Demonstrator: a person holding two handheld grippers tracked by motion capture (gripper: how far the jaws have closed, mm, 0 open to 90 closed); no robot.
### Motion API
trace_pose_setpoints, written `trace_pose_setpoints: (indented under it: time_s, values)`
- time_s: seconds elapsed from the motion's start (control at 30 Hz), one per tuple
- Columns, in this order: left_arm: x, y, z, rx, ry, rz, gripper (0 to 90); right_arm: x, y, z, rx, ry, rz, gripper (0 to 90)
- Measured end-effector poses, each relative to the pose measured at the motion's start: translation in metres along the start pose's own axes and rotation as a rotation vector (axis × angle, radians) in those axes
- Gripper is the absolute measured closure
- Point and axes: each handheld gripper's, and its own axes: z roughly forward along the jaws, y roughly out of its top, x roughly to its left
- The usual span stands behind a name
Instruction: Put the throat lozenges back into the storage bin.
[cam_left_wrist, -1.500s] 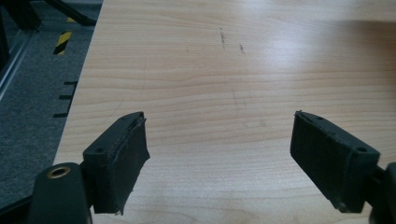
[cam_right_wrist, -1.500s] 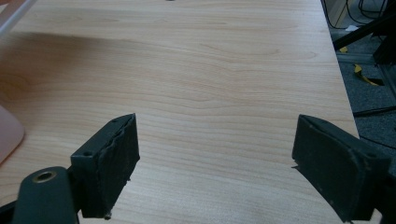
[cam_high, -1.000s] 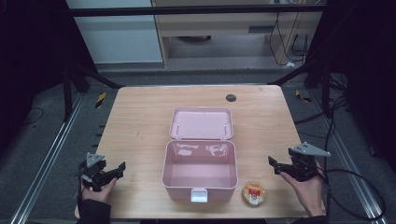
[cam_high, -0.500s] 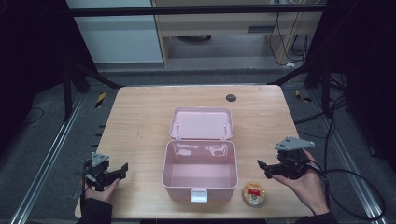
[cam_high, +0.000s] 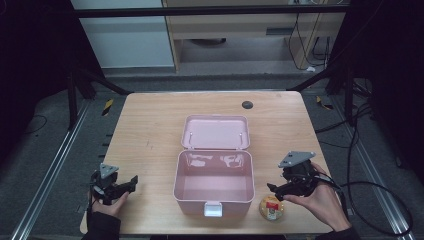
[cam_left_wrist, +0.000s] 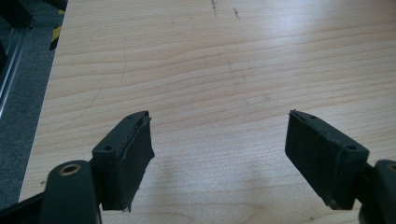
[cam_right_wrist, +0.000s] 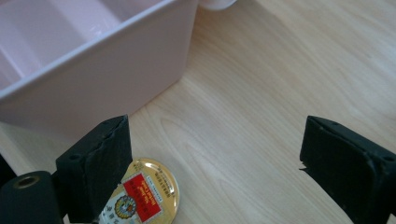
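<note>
The right gripper (cam_high: 281, 189) has moved in from the table's right edge toward the little round tin (cam_high: 271, 207), and it is now hanging just above it. Its jaws are standing wide apart and are gripping nothing. The tin is lying flat near the table's (cam_high: 150, 125) front edge, just beside the pink box's (cam_high: 214, 188) front right corner, with its gold lid and red label facing up. The box is sitting open, with its lid (cam_high: 216, 132) lying back toward the far edge. The left gripper (cam_high: 124, 186) is resting near the front left corner, jaws spread, holding nothing.
</note>
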Motion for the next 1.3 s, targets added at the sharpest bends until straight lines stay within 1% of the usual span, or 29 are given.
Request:
trace_pose_setpoints:
  time_s: [0.1, 0.13, 0.17, 0.23, 0.27, 0.3, 0.33, 0.5, 0.6, 0.67, 0.7, 0.8, 0.93, 0.97, 1.07, 1.17, 1.3]
  values:
    - [0.0, 0.0, 0.0, -0.001, 0.0, 0.002, 22.0, 0.004, -0.003, 0.005, 0.031, 0.021, -0.006, 9.4]
    - [0.0, 0.0, 0.0, -0.001, 0.002, 0.001, 22.0, 0.004, -0.003, 0.005, 0.031, 0.021, -0.006, 9.4]
    - [0.0, 0.0, 0.0, -0.001, 0.002, 0.0, 22.1, 0.005, -0.006, 0.008, 0.046, 0.034, -0.009, 9.3]
    - [0.0, 0.0, 0.0, 0.0, 0.002, 0.0, 22.1, 0.008, -0.009, 0.011, 0.064, 0.038, -0.015, 9.3]
    - [0.0, 0.0, 0.0, 0.002, 0.002, 0.0, 22.1, 0.008, -0.009, 0.011, 0.064, 0.038, -0.015, 9.3]
    - [0.0, 0.0, 0.0, 0.003, 0.001, 0.001, 22.0, 0.01, -0.012, 0.014, 0.082, 0.044, -0.023, 9.3]
    - [0.0, 0.0, 0.0, 0.004, 0.001, 0.002, 22.0, 0.01, -0.012, 0.014, 0.082, 0.044, -0.023, 9.3]
    - [0.0, 0.0, 0.001, 0.007, 0.002, 0.007, 22.0, 0.018, -0.019, 0.019, 0.122, 0.062, -0.05, 8.1]
    - [0.0, 0.0, 0.001, 0.01, 0.002, 0.006, 22.0, 0.021, -0.021, 0.022, 0.129, 0.071, -0.046, 7.7]
    - [0.0, 0.0, 0.001, 0.011, 0.003, 0.006, 22.1, 0.025, -0.025, 0.028, 0.157, 0.087, -0.06, 7.4]
    - [0.0, 0.0, 0.001, 0.011, 0.002, 0.006, 22.1, 0.025, -0.025, 0.028, 0.157, 0.087, -0.06, 7.4]
    - [0.0, 0.0, 0.001, 0.012, 0.003, 0.006, 22.1, 0.031, -0.028, 0.035, 0.193, 0.102, -0.088, 6.9]
    - [0.0, 0.0, 0.002, 0.015, 0.001, 0.007, 22.1, 0.034, -0.03, 0.039, 0.205, 0.111, -0.089, 6.6]
    - [0.0, 0.0, 0.002, 0.015, 0.001, 0.006, 22.1, 0.035, -0.031, 0.042, 0.217, 0.118, -0.087, 6.4]
    - [0.0, 0.0, 0.002, 0.016, 0.001, 0.007, 22.2, 0.037, -0.034, 0.045, 0.231, 0.124, -0.09, 6.4]
    - [0.0, 0.0, 0.001, 0.018, -0.001, 0.009, 22.3, 0.039, -0.035, 0.046, 0.236, 0.129, -0.09, 6.3]
    - [0.0, -0.001, 0.002, 0.021, -0.003, 0.011, 22.6, 0.041, -0.037, 0.05, 0.256, 0.142, -0.1, 6.4]
